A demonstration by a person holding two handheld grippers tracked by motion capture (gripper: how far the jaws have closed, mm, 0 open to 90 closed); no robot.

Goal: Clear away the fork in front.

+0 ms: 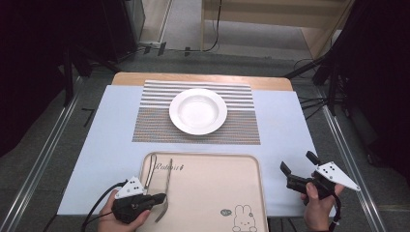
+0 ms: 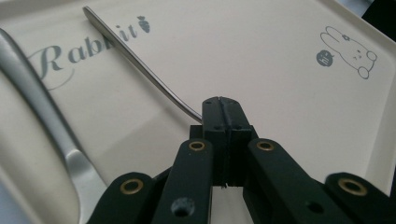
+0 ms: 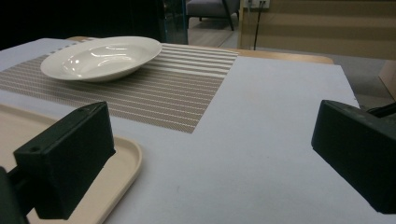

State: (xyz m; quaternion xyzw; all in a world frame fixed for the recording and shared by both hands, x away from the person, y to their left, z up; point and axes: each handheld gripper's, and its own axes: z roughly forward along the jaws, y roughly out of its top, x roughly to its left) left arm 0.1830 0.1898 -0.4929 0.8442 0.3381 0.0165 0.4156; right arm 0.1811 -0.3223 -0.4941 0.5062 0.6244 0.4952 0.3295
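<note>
The fork (image 2: 140, 70) lies on the tray (image 1: 212, 193), along its left part, and the left gripper (image 2: 223, 107) has its jaws pressed together on the near end of the thin steel handle — the handle runs up and away from the jaw tips toward the "Rabbit" lettering. In the high view the same fork (image 1: 167, 186) shows as a slim bar running away from the person, its near end at the left gripper (image 1: 159, 198) by the tray's near-left corner. A second, broader piece of cutlery (image 2: 42, 116) lies beside the fork, further left on the tray — apart from it.

The right gripper (image 1: 297, 166) is held past the tray's right edge over the pale blue cloth (image 1: 280, 125), jaws wide apart with nothing between them.

Beyond the tray, a white plate (image 1: 198, 111) sits on a striped mat (image 1: 154, 125), well apart from both grippers.
</note>
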